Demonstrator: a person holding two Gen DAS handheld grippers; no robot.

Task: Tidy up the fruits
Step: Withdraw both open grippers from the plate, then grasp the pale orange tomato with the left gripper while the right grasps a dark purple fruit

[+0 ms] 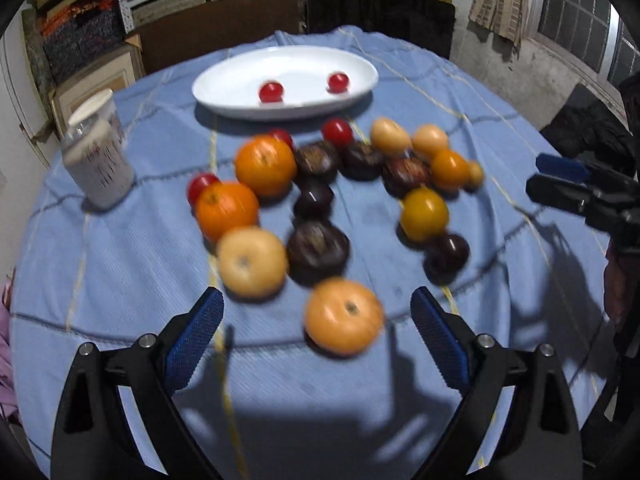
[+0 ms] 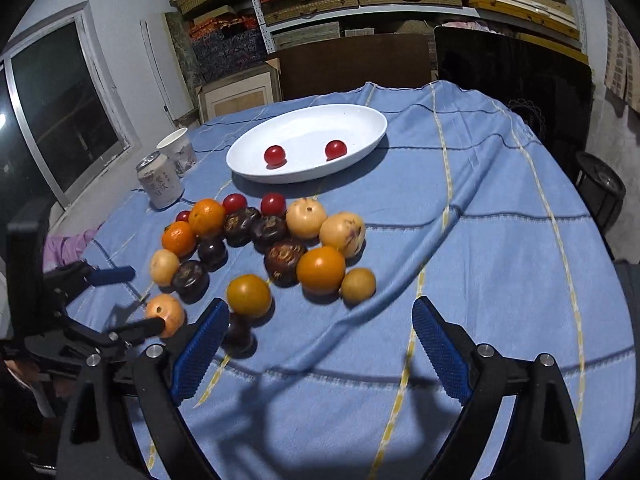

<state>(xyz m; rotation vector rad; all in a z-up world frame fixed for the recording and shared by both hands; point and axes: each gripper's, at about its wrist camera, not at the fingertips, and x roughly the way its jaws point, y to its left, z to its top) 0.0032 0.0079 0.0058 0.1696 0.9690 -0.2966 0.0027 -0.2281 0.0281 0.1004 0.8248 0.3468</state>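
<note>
A white oval plate (image 1: pixel 300 62) (image 2: pixel 316 122) at the far side of the table holds two cherry tomatoes (image 1: pixel 271 92) (image 2: pixel 275 155). In front of it a loose pile of fruit lies on the blue cloth: oranges (image 1: pixel 265 165) (image 2: pixel 321 269), pale yellow fruits (image 1: pixel 252 261) (image 2: pixel 306 218), dark purple fruits (image 1: pixel 318 250) (image 2: pixel 285 261) and more cherry tomatoes (image 1: pixel 337 132) (image 2: pixel 273 203). My left gripper (image 1: pixel 316 294) (image 2: pixel 132 300) is open, and the nearest pale orange fruit (image 1: pixel 344 315) (image 2: pixel 162 312) lies untouched between its fingertips. My right gripper (image 2: pixel 320 304) (image 1: pixel 554 180) is open over bare cloth to the right of the pile.
A drinks can (image 1: pixel 100 168) (image 2: pixel 159 184) and a paper cup (image 1: pixel 94 106) (image 2: pixel 178 148) stand at the table's left. Shelves of boxes, a dark chair and windows lie beyond the round table. Pink cloth (image 2: pixel 66 246) shows at the left edge.
</note>
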